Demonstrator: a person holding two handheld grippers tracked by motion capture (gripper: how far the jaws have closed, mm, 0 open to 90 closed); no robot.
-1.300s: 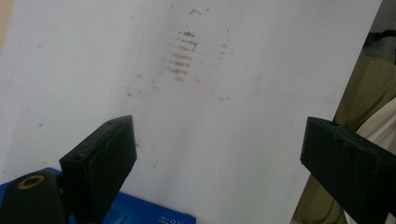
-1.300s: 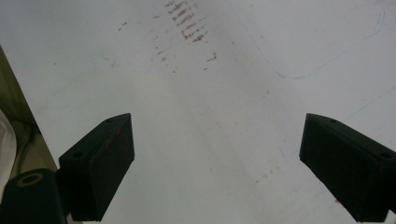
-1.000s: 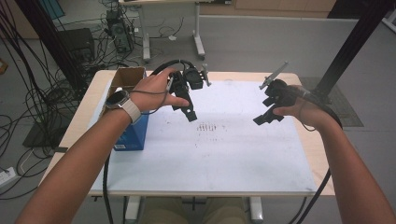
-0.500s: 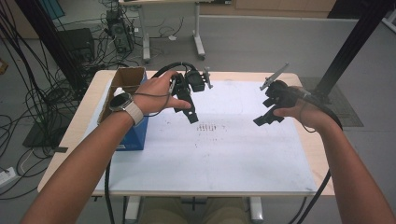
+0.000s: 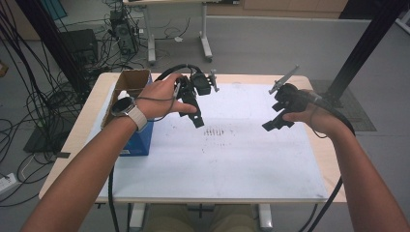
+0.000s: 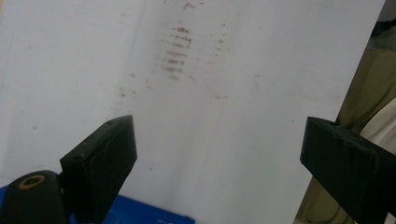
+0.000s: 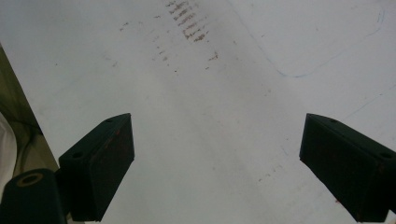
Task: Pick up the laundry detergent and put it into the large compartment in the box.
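Observation:
Both hands hold black grippers above a white sheet that covers the table. My left gripper hovers over the sheet's upper left part, jaws pointing down toward the middle. In the left gripper view its jaws stand wide apart with nothing between them. My right gripper hangs over the sheet's right part, tilted down and inward. Seen in the right gripper view, its jaws are also wide apart and bare. A patch of brownish smudge marks lies on the sheet between the two grippers.
A blue box with an opened cardboard box behind it stands at the table's left edge, under my left wrist. Black cables trail from both grippers. A black post rises at the right; cables and equipment cover the floor at the left.

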